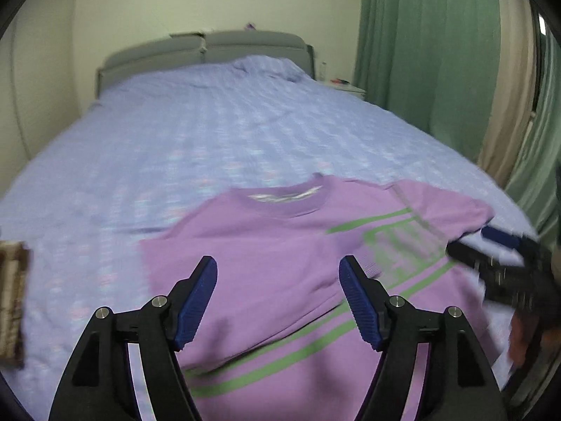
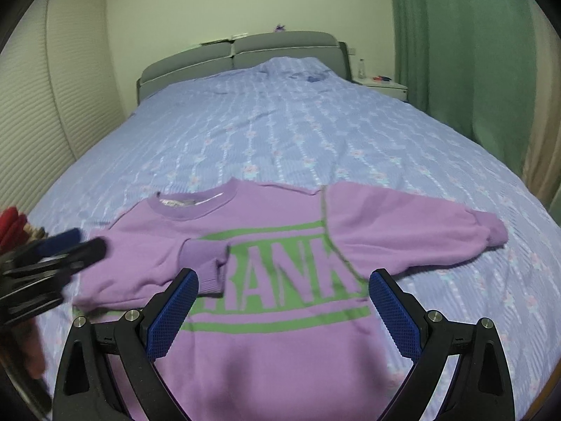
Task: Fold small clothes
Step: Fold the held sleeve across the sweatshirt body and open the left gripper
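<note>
Lying flat on bedspread: purple sweatshirt; both tools spread above.

Home bedroom. Big bed w/ lavender floral-print cover fills most of both views; grey padded headboard at 12 o'clock against a cream wall. Green curtains hang at 2 o'clock, w/ a white nightstand just beside the bed's far corner, small items on top, too small to ID. White slatted panel at 9 o'clock.
</note>
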Available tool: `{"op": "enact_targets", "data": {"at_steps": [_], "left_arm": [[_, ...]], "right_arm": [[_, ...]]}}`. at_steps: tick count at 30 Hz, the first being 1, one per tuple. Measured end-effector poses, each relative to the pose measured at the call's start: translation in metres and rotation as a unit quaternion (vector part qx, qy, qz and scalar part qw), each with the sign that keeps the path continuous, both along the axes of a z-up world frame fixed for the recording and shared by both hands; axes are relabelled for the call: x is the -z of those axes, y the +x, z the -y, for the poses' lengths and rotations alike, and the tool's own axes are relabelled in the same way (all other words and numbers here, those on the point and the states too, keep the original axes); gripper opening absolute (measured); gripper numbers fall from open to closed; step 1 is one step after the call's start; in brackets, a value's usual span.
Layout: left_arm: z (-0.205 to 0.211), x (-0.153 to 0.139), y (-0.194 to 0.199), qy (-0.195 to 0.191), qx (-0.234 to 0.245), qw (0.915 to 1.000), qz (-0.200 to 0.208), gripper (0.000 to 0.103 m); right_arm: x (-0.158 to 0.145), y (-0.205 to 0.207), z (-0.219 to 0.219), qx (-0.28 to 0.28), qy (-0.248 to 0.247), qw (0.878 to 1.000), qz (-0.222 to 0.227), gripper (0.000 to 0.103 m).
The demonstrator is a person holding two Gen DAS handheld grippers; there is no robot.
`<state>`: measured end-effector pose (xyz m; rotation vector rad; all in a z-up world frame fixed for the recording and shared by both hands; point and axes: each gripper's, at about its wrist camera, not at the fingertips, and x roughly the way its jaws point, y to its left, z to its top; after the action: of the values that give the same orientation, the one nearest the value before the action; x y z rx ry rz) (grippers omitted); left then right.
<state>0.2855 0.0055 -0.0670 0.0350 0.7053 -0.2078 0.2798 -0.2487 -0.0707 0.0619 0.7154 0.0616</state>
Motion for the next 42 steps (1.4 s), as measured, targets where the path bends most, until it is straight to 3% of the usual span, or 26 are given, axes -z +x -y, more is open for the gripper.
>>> {"op": "enact_targets", "data": {"at_steps": [2, 6, 8, 13, 20, 27, 30, 31, 34, 38, 42], "left_arm": [[-0.024, 0.009, -0.017, 0.027, -0.019, 0.9995, 0.001, 0.071], [-0.053, 0.032, -0.032, 0.035, -0.036, 0.9984, -0.025, 0.066], [-0.062, 0.045, -0.036, 0.034, -0.04, 0.9977, -0.043, 0.058], [-0.062, 0.065, -0.038, 0.038, -0.034, 0.9972, -0.054, 0.053], [-0.056, 0.086, -0.023, 0.061, -0.032, 0.9954, -0.067, 0.05], [-0.054, 0.09, -0.009, 0.056, -0.048, 0.9949, -0.068, 0.05], [-0.059, 0.085, -0.007, 0.026, -0.072, 0.9949, -0.065, 0.045], [-0.059, 0.084, -0.007, 0.026, -0.076, 0.9947, -0.064, 0.038], [-0.057, 0.081, -0.011, 0.033, -0.084, 0.994, -0.063, 0.028], [-0.051, 0.082, -0.019, 0.06, -0.09, 0.9926, -0.055, 0.028], [-0.058, 0.089, -0.02, 0.04, -0.102, 0.9912, -0.074, 0.028]], "right_arm": [[0.006, 0.003, -0.009, -0.012, 0.003, 1.0, -0.003, 0.099], [0.025, 0.014, -0.025, -0.035, 0.047, 0.998, -0.025, 0.098], [0.035, 0.021, -0.035, -0.038, 0.065, 0.996, -0.039, 0.091], [0.056, 0.038, -0.049, -0.026, 0.084, 0.994, -0.066, 0.076], [0.075, 0.061, -0.048, -0.002, 0.133, 0.986, -0.1, 0.064], [0.081, 0.069, -0.055, 0.003, 0.117, 0.987, -0.108, 0.06], [0.081, 0.065, -0.058, -0.012, 0.112, 0.988, -0.104, 0.037], [0.081, 0.064, -0.059, -0.019, 0.115, 0.988, -0.106, 0.033], [0.079, 0.058, -0.058, -0.027, 0.104, 0.99, -0.093, 0.018], [0.069, 0.05, -0.05, -0.03, 0.105, 0.992, -0.067, 0.014], [0.066, 0.046, -0.053, -0.027, 0.068, 0.996, -0.054, 0.008]]}}
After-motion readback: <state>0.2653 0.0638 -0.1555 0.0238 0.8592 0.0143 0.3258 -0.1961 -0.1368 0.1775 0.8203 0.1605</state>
